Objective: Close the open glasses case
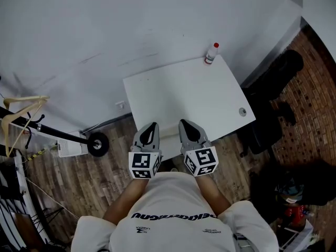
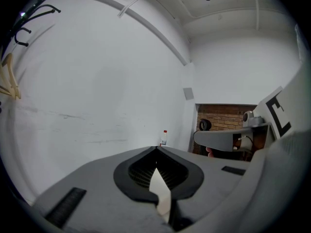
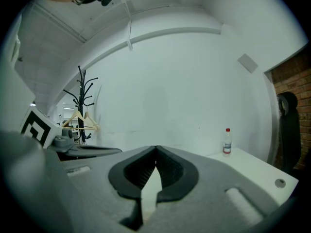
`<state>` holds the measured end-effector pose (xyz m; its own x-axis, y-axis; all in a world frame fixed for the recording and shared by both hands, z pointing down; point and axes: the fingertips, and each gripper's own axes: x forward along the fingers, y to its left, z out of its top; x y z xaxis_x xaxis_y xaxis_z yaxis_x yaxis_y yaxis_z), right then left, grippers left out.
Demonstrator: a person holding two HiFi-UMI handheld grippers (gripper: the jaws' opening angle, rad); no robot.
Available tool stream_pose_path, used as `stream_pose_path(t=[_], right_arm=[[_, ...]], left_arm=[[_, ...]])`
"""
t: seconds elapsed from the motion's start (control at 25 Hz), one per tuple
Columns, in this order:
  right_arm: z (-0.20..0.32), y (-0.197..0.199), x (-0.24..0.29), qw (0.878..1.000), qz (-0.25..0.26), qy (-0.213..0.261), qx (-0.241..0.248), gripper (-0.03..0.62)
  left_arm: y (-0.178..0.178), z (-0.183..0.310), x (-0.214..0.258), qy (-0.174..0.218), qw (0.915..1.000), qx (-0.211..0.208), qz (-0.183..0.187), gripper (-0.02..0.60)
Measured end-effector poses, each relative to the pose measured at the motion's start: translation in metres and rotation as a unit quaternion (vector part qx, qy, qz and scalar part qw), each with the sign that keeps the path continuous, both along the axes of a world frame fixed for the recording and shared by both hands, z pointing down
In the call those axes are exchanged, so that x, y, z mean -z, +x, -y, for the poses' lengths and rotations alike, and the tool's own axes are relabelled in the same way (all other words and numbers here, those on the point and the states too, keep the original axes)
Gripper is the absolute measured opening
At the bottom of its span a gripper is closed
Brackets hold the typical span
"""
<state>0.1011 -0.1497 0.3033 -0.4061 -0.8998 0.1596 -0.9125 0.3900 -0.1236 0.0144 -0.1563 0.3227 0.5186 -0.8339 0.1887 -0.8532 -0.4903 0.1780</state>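
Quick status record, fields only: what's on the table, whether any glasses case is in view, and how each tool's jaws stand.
table: white, mostly bare
bottle: upright, red cap, at the far corner
small round item: near the right edge, too small to identify
glasses case: none in view
left tool: jaws together, nothing between, at the table's near edge
right tool: jaws together, nothing between, beside the left tool

Head view: steeply down on white table point(image 1: 178, 96). Gripper views: low at near edge, facing fwd; all share bottle point(image 1: 211, 53).
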Motion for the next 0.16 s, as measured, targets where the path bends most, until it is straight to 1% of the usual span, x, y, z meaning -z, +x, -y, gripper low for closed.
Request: stream_pose_path(t=[0.16], right_arm=[[0.0033,-0.0019,-0.0008,1.000,0.000,0.002,0.000,-0.006]], left_arm=[[-0.0009,0.0034,0.0010,0.005,1.0000,0.000,-0.001,-0.003]])
